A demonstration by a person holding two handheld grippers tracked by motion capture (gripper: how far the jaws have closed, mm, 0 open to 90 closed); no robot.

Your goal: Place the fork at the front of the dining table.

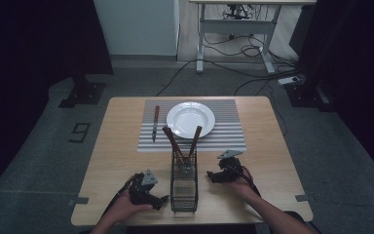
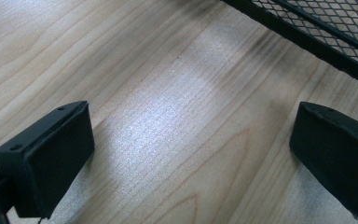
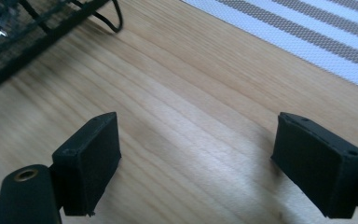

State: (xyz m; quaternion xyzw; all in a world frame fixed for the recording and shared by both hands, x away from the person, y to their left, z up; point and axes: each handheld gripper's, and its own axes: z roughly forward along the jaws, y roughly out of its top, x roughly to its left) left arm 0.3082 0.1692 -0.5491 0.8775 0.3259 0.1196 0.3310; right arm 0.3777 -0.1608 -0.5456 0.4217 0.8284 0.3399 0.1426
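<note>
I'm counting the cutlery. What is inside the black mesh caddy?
Two brown-handled utensils stand in the mesh caddy, leaning apart, handles up. Their working ends are hidden by the mesh, so their type is unclear.

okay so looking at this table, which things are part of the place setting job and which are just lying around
Part of the job:
- wire mesh caddy with two brown-handled utensils standing in it
- white plate
- striped placemat
- knife beside the plate
- left gripper and right gripper, both open, flanking the caddy

Just lying about:
- desk frame behind the table
- cables on the floor
- floor marker
</note>
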